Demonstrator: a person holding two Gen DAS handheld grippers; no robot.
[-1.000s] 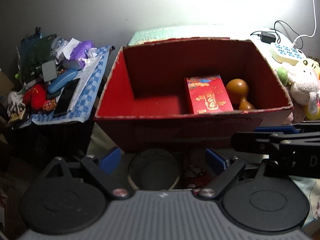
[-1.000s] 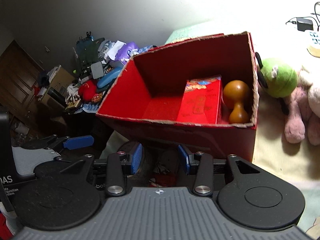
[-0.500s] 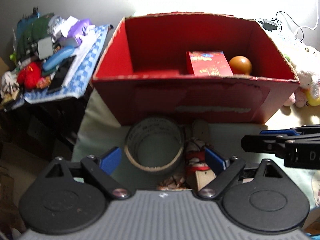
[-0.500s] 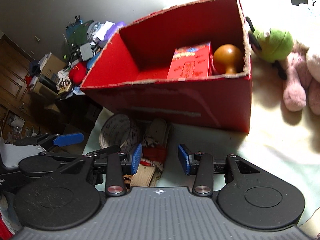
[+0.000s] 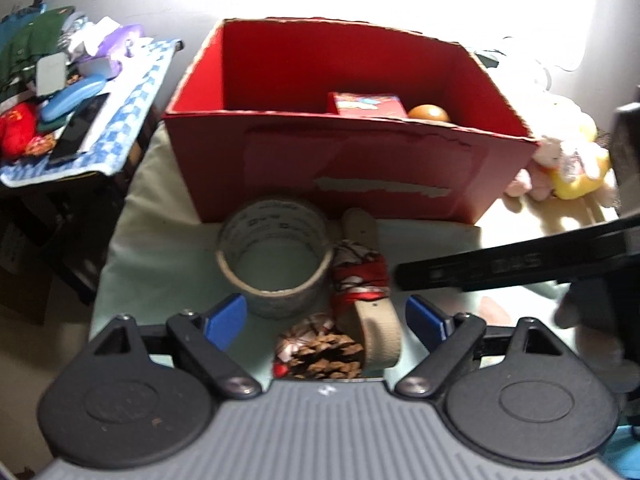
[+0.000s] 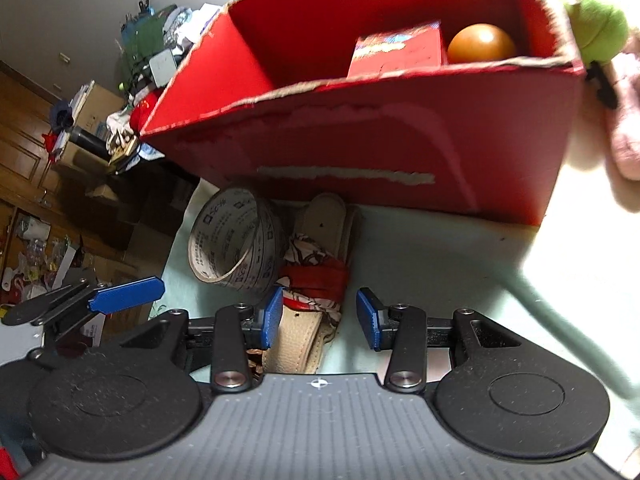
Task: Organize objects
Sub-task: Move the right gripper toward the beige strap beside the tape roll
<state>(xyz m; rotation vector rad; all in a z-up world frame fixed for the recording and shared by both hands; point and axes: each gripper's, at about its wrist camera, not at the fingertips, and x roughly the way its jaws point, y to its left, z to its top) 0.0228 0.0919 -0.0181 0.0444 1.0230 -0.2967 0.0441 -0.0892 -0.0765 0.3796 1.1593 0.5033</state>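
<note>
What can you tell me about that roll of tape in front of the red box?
The tape roll is wide and pale grey-beige, with dark print running round the inside of its open ring. It lies on the pale green cloth, hole facing up, just before the red box. A rolled belt lies against its right side. Neither gripper touches it.

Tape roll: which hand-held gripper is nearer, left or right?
Left. The tape roll sits just ahead of the open left hand-held gripper, by its left finger. The open right hand-held gripper straddles the beige belt, with the roll off to its left.
</note>
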